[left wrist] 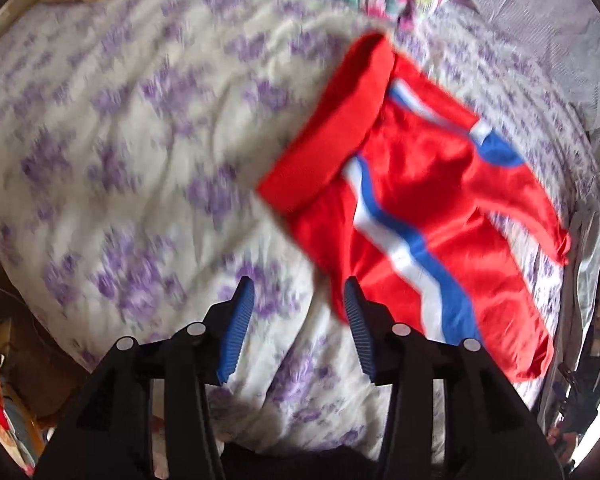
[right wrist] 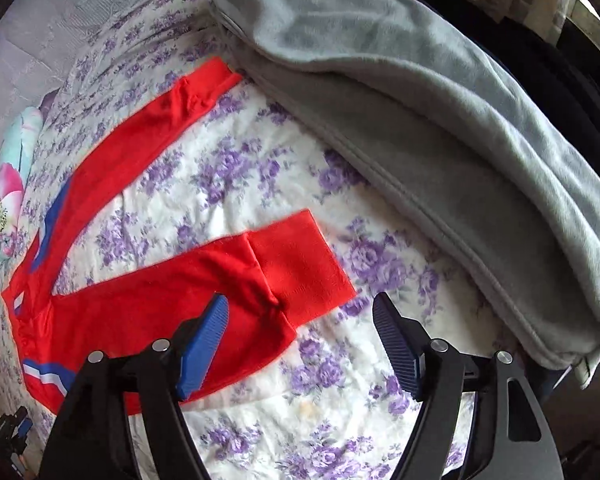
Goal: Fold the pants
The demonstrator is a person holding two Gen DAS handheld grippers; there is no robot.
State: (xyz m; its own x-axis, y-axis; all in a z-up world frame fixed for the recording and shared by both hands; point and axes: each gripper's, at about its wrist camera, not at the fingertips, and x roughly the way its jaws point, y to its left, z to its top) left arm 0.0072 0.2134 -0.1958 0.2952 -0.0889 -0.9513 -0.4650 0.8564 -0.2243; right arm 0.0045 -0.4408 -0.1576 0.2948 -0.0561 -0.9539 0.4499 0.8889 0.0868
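Looking down past our left gripper (left wrist: 298,292), we see its two blue ribbed fingers (left wrist: 238,330) standing partly apart with nothing between them. Just beyond the right-hand finger, and off to that side, lie the red pants (left wrist: 420,200). There is one pair. The cloth looks smooth and shiny, with a white and blue stripe (left wrist: 400,248) running along it, and a plain red band (left wrist: 332,132) crosses the far end. This view is blurry.

Our right gripper (right wrist: 300,308) has its two blue ribbed fingers (right wrist: 396,340) standing wide, holding nothing. The nearer pant leg lies under the left-hand finger, and its flat cuff (right wrist: 300,256) pokes out into the space just past the fingertips. We count two legs. Both stretch long from the left side, where they join, towards the right, spread like a V. The pants lie flat on a wrinkly white bedsheet (right wrist: 228,184) with purple flowers. Farther out, past the right-hand finger, is one soft, fuzzy grey blanket (right wrist: 420,120), folded long.
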